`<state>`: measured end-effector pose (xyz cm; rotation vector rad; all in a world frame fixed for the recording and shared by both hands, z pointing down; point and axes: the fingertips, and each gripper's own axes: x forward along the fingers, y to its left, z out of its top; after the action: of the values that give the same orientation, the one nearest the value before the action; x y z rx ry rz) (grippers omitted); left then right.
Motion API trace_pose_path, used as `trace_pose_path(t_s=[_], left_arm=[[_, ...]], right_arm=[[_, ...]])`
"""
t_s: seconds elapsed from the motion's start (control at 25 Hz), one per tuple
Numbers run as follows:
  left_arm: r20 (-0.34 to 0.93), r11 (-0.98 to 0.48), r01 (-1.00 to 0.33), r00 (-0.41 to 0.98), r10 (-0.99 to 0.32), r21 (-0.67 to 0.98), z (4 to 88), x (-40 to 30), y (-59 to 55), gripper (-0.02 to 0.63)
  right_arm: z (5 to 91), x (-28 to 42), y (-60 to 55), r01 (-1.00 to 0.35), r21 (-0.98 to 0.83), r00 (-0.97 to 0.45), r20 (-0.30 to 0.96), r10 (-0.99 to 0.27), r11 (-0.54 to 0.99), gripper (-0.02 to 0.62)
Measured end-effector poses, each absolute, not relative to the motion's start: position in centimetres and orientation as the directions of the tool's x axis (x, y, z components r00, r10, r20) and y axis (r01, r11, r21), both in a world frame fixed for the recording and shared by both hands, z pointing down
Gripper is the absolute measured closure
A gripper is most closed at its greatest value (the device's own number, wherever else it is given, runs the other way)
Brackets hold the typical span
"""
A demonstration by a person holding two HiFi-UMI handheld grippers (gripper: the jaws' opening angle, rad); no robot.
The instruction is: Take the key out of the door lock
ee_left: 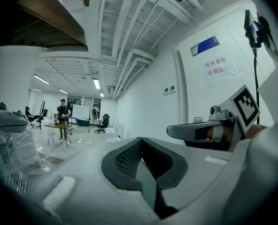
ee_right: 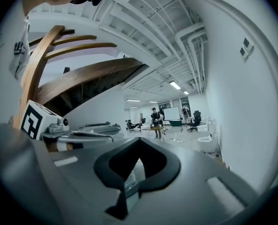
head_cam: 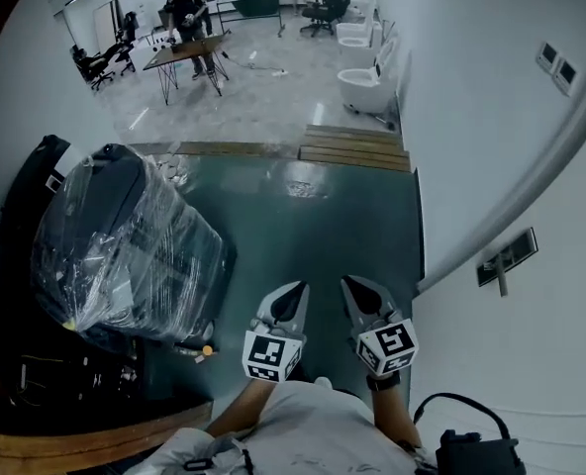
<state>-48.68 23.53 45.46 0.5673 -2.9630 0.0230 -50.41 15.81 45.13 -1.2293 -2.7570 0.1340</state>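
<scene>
In the head view the white door (head_cam: 531, 364) stands at the right, with a dark lock plate (head_cam: 508, 254) on it. A thin grey piece (head_cam: 502, 285) sticks out below the plate; it is too small to tell if it is the key. My left gripper (head_cam: 295, 296) and right gripper (head_cam: 356, 289) are held side by side low in the middle, left of the door and apart from the lock. Both are shut with nothing between their jaws. The left gripper view shows its shut jaws, the left gripper (ee_left: 140, 148), with the right gripper (ee_left: 207, 131) beside it. In the right gripper view the right gripper (ee_right: 138, 147) is shut.
A bulky dark object wrapped in clear plastic (head_cam: 125, 250) stands close on the left. Wooden boards (head_cam: 357, 147) lie ahead on the floor, with white toilets (head_cam: 365, 85) beyond. A person (head_cam: 183, 10) stands at a table (head_cam: 184, 53) far off. A sign (ee_left: 204, 46) hangs on the door.
</scene>
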Motion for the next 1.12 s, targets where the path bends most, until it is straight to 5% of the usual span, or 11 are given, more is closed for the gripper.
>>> trace_pose_path(t_s=[0.24, 0.44, 1.12], left_arm=[[0.111, 0.879, -0.475, -0.873, -0.476, 0.034, 45.0, -60.5, 19.4, 0.601], [0.096, 0.848, -0.527, -0.843, -0.530, 0.059, 45.2, -65.8, 26.0, 0.601], [0.179, 0.824, -0.561, -0.805, -0.566, 0.081, 46.5, -88.2, 20.2, 0.601]], right_arm=[[45.8, -61.4, 10.0, 0.606, -0.144, -0.776, 0.112, 0.621, 0.783, 0.589], [44.9, -66.5, 15.8, 0.556, -0.109, -0.821, 0.082, 0.565, 0.824, 0.589], [43.6, -87.2, 11.6, 0.543, -0.126, -0.832, 0.049, 0.552, 0.830, 0.589]])
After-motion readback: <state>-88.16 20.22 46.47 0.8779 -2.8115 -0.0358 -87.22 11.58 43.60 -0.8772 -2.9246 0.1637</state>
